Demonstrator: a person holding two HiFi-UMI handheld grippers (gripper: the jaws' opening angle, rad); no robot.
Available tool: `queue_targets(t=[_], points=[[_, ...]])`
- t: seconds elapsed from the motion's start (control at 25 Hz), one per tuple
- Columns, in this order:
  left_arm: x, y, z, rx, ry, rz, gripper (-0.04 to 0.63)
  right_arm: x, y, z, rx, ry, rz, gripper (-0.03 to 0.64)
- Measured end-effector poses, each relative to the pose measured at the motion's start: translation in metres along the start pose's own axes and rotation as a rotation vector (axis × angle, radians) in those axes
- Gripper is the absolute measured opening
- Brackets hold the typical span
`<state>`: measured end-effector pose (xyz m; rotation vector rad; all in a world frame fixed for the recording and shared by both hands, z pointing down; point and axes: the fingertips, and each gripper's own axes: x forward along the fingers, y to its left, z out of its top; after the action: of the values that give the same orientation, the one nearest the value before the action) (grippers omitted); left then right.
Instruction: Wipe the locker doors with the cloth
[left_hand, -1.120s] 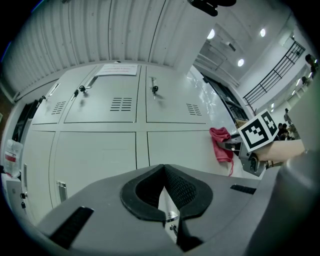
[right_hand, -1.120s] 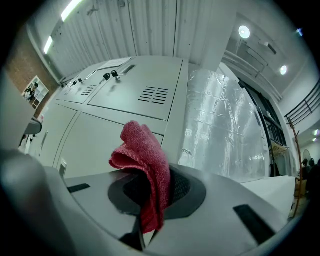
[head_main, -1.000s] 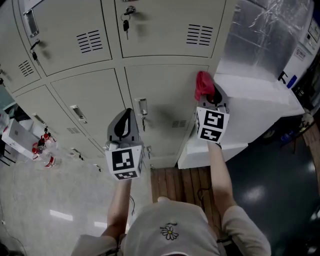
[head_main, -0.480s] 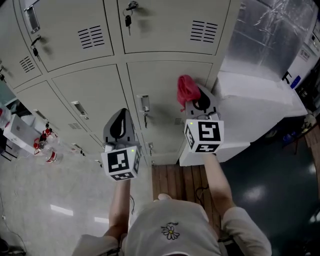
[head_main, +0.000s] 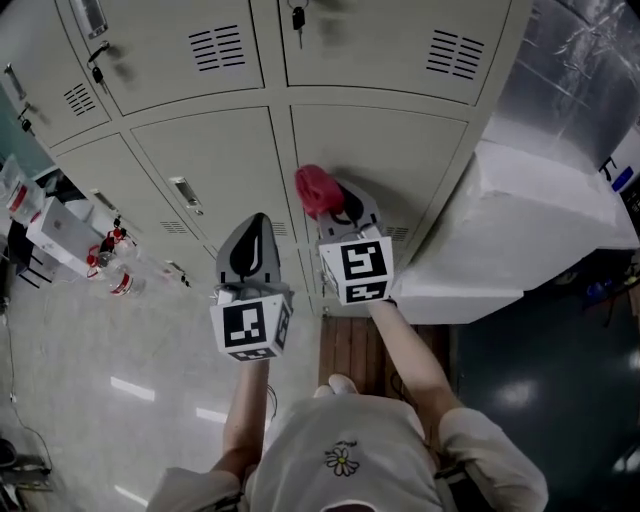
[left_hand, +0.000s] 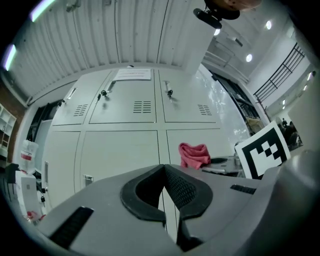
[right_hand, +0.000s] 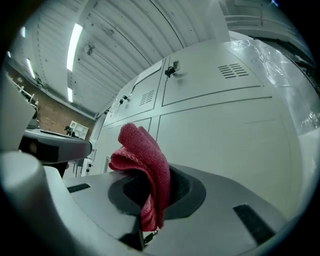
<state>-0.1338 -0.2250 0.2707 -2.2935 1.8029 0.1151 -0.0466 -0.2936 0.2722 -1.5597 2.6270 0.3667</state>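
Observation:
A red cloth (head_main: 317, 189) (right_hand: 142, 165) (left_hand: 194, 154) is bunched in my right gripper (head_main: 335, 200), which is shut on it. The cloth is held against the left edge of a lower beige locker door (head_main: 395, 165), near the seam between two doors. My left gripper (head_main: 252, 245) (left_hand: 165, 187) hangs a little lower and to the left, in front of the neighbouring lower door (head_main: 220, 165); its jaws are shut with nothing between them. The upper row of locker doors (head_main: 385, 40) with vents and keys runs above.
A white wrapped block (head_main: 520, 235) stands right of the lockers, with a foil-covered panel (head_main: 590, 75) above it. Boxes and bottles (head_main: 105, 265) sit on the floor at the left. A wooden pallet (head_main: 375, 350) lies under the person's feet.
My right gripper has swept the red cloth leftward across the lower locker door, from its right side to its left edge. The left gripper has barely moved.

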Motion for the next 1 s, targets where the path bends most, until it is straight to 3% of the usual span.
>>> queue_targets(t=[0.44,1.0], points=[[-0.018,0.026,-0.006,0.019,0.027,0.057,0.017,0.032,0.021,-0.042,-0.035,0.084,-0.002,0.04],[-0.022,0.031,-0.004,0.02,0.018,0.065,0.017,0.03,0.015,-0.045,-0.058,0.086,-0.035,0.038]])
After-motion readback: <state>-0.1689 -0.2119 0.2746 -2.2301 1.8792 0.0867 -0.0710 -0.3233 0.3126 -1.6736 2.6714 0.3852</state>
